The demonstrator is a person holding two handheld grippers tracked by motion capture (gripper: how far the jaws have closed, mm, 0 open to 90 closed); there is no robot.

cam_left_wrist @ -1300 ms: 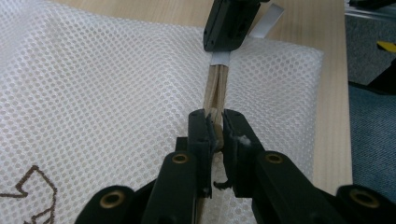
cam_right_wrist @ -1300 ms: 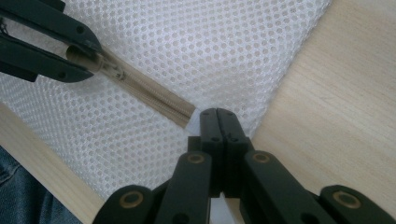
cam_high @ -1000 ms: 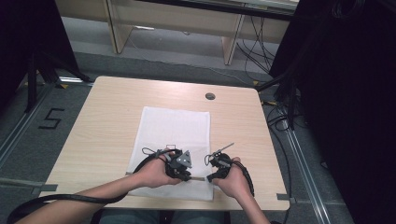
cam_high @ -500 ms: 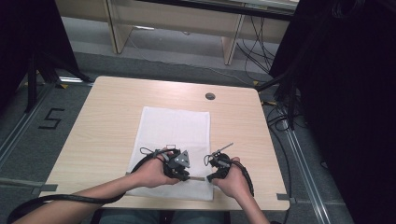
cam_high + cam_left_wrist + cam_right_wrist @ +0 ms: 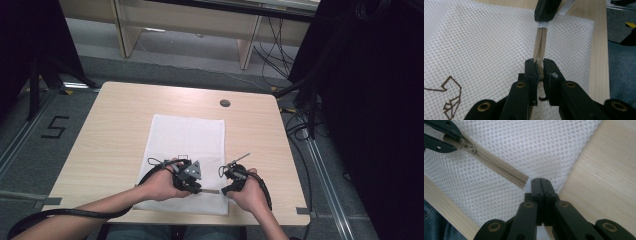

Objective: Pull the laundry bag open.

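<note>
This looks like a lab or test room: a plain wooden table (image 5: 125,125) stands on grey carpet (image 5: 30,150), a taped "5" (image 5: 54,128) marks the floor at left, black curtains (image 5: 370,100) hang at right, and loose cables (image 5: 280,45) trail near the top.

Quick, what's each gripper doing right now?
Left gripper: shut on the zipper slider.
Right gripper: shut on the mesh bag at the zipper's end.

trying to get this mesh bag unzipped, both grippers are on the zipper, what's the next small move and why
Probably draw the left gripper, shut on the zipper pull, along the beige zipper away from the right gripper. The right one pinches the mesh bag at the zipper's end, so it anchors the fabric while the teeth between them look closed.
</note>
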